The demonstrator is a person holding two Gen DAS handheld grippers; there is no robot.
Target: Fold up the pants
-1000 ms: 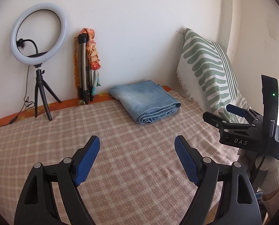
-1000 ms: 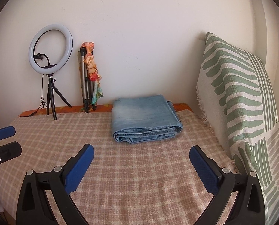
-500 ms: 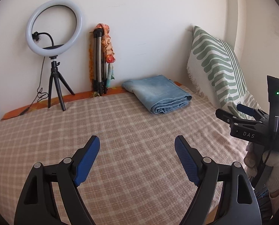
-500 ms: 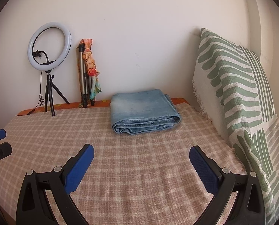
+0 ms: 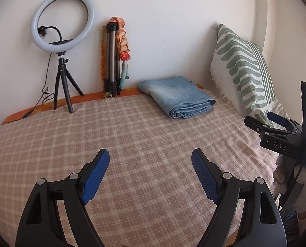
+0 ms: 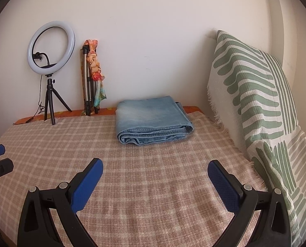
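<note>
Neatly folded jeans (image 6: 153, 119) — layered, flat.

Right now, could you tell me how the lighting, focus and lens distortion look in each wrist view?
Left wrist view: even daylight, soft shadows, the folded jeans sharp; fisheye bends the blanket edge and darkens the corners; the right gripper sits against brighter light at the frame's right edge. Right wrist view: equally soft light, no glare; the patterned pillow bows outward; both open grippers' pads stay in focus.

Bare checked bed cover (image 6: 148, 185) lies between both grippers and the folded jeans (image 6: 153, 121). A tall cushion (image 6: 256, 107) walls the right side; ring light (image 6: 50, 47) and tripod (image 6: 89, 90) line the back-left wall.
</note>
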